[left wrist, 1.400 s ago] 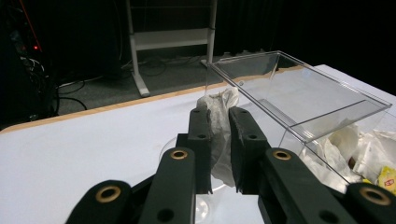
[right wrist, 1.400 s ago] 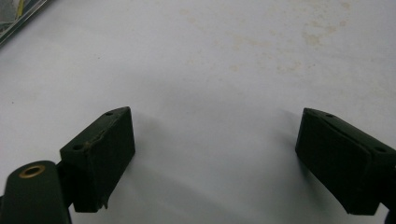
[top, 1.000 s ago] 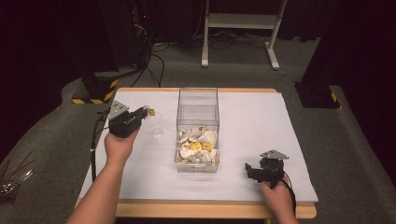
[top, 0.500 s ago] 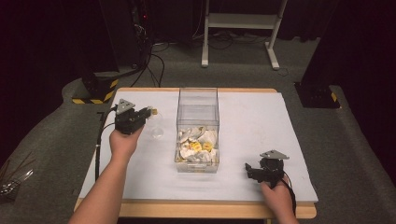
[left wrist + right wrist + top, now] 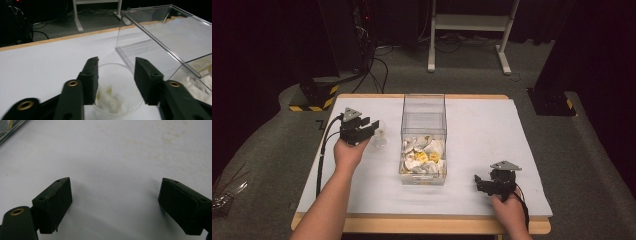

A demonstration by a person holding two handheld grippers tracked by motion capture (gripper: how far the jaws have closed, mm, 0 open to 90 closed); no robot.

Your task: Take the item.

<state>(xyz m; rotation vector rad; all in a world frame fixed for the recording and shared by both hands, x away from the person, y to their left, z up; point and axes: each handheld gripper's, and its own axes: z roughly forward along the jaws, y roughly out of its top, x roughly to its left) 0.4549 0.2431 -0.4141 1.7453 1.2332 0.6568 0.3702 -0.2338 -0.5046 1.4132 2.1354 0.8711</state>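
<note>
Just left of the clear box [image 5: 423, 131], the small clear cup [image 5: 117, 92] stood upright on the white table [image 5: 492, 120], something pale and crumpled in its bottom; my left gripper [image 5: 116, 75] straddled it, its jaws having just been opening, one at each side of the rim, whether the pads pressed on it I could not tell; the cup's far rim lay close to the box's near corner, while bare sheet ran wide toward the wooden far edge; the box held white and yellow wrapped bits at its near end; my right gripper [image 5: 484, 182] rested unclenched and empty, near the table's front edge, with free surface all round it.
</note>
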